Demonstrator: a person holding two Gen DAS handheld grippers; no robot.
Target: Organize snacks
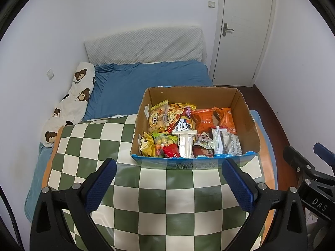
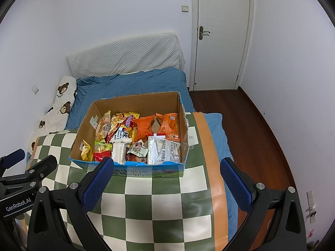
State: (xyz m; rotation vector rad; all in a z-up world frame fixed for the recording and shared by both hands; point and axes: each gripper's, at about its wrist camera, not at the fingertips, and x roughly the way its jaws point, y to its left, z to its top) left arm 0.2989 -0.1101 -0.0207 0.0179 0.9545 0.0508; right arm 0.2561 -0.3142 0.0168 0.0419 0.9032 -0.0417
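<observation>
Above the checkered cloth [image 1: 167, 188], both grippers [image 1: 168, 167] [image 2: 167, 167] hover, jaws spread.

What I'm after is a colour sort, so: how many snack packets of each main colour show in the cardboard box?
Orange packets: 2
Yellow packets: 3
Red packet: 1
White or clear packets: 3
Mixed-print packets: 4
Total: 13 visible in the box; more may lie hidden underneath.
</observation>
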